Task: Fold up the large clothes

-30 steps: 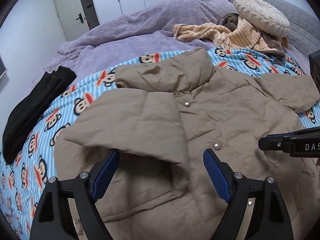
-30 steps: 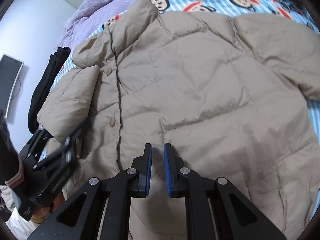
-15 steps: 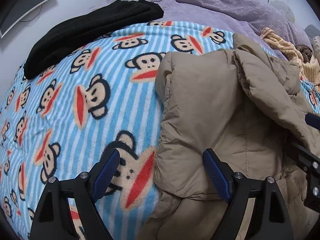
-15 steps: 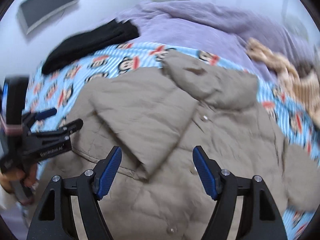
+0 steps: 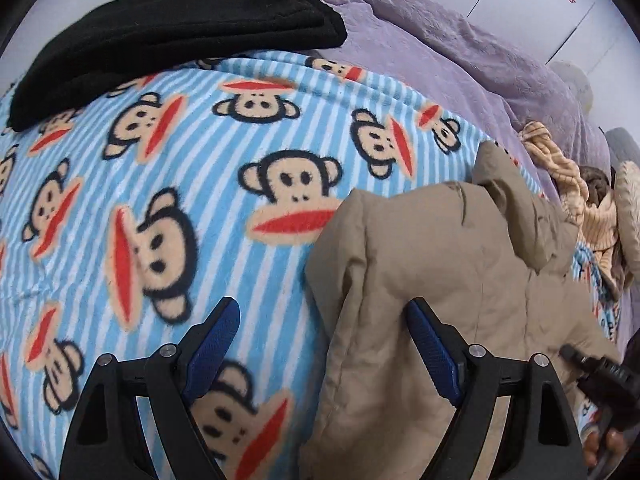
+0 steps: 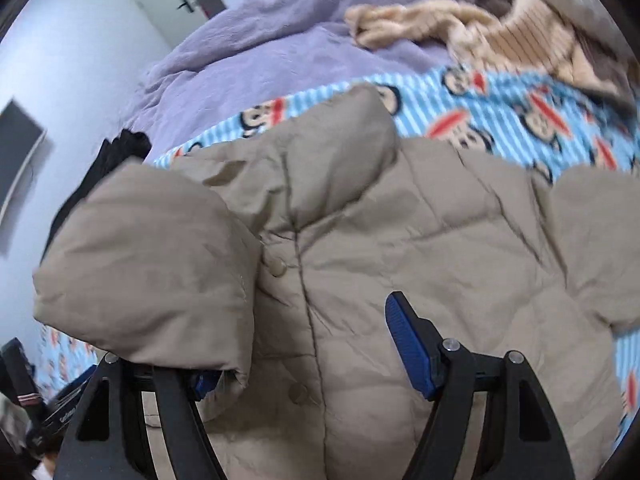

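A puffy beige quilted jacket (image 6: 420, 248) lies spread on a bed covered by a blue-and-white striped fleece blanket printed with monkey faces (image 5: 168, 208). One sleeve is folded across the jacket's front, its cuff hanging over the near edge in the right wrist view. Left of the jacket's folded edge the blanket is bare, giving open room as far as a folded black garment (image 5: 172, 36) at the far side; beyond both lies a rumpled lilac bedspread (image 5: 460, 56).

The left claw (image 5: 322, 354) tilts steeply down, jaws wide apart and gripping nothing, straddling the jacket's left edge: one blue pad is over blanket, the other over beige fabric. The right claw (image 6: 304, 364) also angles down with jaws spread; they have just been opening. The folded sleeve drapes over its left finger, and no pad presses the cloth.

Only the right wrist view shows the jacket's snap buttons (image 6: 276, 266), its far sleeve and a tan striped garment (image 6: 472, 28).
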`<act>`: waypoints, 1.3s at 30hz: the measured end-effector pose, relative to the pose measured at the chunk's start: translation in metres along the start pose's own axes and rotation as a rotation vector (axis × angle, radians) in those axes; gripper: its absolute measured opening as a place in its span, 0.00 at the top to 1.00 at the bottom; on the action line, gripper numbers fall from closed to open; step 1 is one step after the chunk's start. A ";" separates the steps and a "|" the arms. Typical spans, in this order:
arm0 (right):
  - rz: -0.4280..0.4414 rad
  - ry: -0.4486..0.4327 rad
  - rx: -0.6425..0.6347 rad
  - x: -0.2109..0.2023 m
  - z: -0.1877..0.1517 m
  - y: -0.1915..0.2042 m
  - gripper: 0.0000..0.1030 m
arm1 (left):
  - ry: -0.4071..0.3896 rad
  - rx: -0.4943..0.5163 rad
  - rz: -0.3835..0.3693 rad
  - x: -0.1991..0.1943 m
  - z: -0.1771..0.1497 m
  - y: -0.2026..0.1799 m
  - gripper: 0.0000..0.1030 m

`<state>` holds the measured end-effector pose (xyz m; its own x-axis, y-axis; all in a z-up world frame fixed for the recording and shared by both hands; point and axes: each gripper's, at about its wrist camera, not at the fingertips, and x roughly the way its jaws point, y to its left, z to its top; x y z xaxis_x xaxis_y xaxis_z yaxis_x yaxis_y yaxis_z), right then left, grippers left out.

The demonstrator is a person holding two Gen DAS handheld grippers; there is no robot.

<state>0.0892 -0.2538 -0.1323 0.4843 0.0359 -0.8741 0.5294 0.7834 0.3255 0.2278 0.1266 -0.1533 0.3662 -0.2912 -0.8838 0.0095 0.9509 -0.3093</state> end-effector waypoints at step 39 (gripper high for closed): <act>-0.050 -0.002 -0.076 -0.018 -0.022 -0.019 0.76 | -0.021 0.271 0.222 0.003 -0.070 -0.039 0.80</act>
<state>0.0550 -0.2553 -0.1311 0.4602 -0.0054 -0.8878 0.4985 0.8291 0.2533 0.1635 0.0812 -0.1684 0.4066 -0.0742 -0.9106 0.1732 0.9849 -0.0029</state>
